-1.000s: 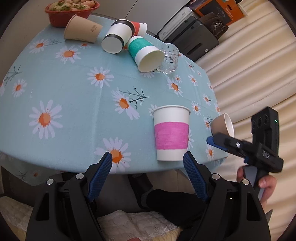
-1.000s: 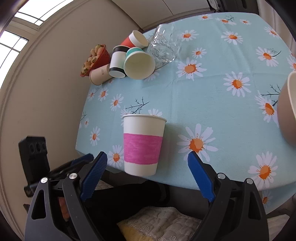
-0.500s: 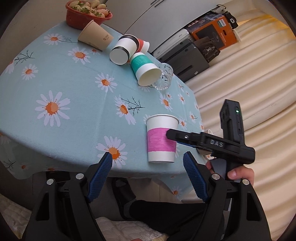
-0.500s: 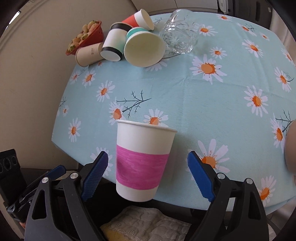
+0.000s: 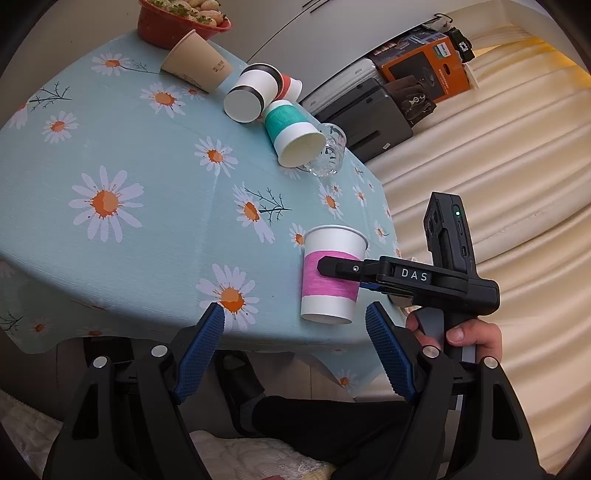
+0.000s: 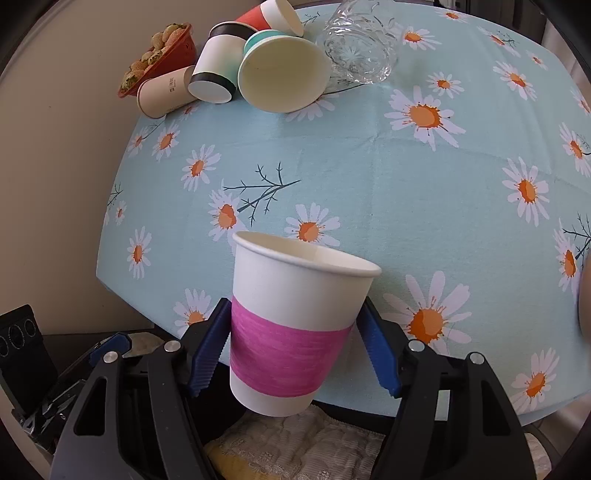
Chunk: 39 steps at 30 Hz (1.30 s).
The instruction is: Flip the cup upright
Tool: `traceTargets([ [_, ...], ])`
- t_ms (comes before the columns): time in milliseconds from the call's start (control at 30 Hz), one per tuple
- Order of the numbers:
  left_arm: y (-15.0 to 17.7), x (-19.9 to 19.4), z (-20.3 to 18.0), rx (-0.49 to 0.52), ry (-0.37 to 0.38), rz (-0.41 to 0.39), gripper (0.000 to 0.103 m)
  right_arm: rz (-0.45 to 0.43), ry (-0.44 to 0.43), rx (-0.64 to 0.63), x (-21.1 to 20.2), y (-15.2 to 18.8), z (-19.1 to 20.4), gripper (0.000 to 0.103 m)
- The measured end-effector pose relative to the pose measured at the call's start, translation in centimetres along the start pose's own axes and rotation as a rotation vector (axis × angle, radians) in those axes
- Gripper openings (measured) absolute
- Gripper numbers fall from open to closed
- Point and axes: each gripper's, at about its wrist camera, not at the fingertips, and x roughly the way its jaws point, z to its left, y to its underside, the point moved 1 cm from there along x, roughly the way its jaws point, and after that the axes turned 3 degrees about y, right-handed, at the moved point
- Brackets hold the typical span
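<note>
A white paper cup with a pink band (image 5: 331, 275) stands upright near the front edge of the daisy tablecloth (image 5: 122, 155). My right gripper (image 6: 293, 345) has closed its blue pads on both sides of the pink band (image 6: 288, 354); in the left wrist view its finger crosses the band. My left gripper (image 5: 295, 350) is open and empty, just in front of the table edge, left of the cup. Several cups lie on their sides at the far end: teal (image 5: 291, 138), black-banded (image 5: 251, 96), tan (image 5: 195, 66), red (image 5: 290, 83).
A clear glass (image 5: 328, 155) lies beside the teal cup. A red bowl of food (image 5: 177, 18) sits at the far corner. Another tan cup edge (image 6: 585, 295) shows at the right of the right wrist view. Boxes and cream curtains lie beyond the table.
My right gripper moved in around the pink-banded cup and narrowed its jaws onto it. The left gripper pulled back and tilted, staying open.
</note>
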Motion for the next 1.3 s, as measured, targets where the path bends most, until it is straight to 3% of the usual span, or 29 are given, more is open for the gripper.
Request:
traceTargets([
  [267, -0.2, -0.2, 0.6, -0.005, -0.013, -0.018, 0.077, -0.087, 0.026, -0.034, -2.3, 0.9, 1.2, 0.068],
  [400, -0.2, -1.2, 0.4, 0.008, 0.006, -0.058, 0.077, -0.202, 0.055, -0.094, -4.2, 2.6, 2.4, 0.068],
  [533, -0.2, -2.3, 0.0, 0.039, -0.023, -0.124, 0.077, -0.325, 0.057, -0.126, -5.8, 4.4, 3.3, 0.068],
  [767, -0.3, -3.7, 0.0, 0.048, -0.044, -0.200, 0.077, -0.550, 0.067, -0.097, -7.0, 6.5, 3.6, 0.068],
  [1000, -0.4, -5.1, 0.5, 0.032, -0.024, -0.260, 0.077, -0.765, 0.226, -0.087, -6.2, 8.1, 4.7, 0.068],
  [1300, -0.2, -5.1, 0.3, 0.058, -0.050, -0.257, 0.077, -0.978, 0.399, -0.088, -4.3, 9.6, 6.3, 0.068],
])
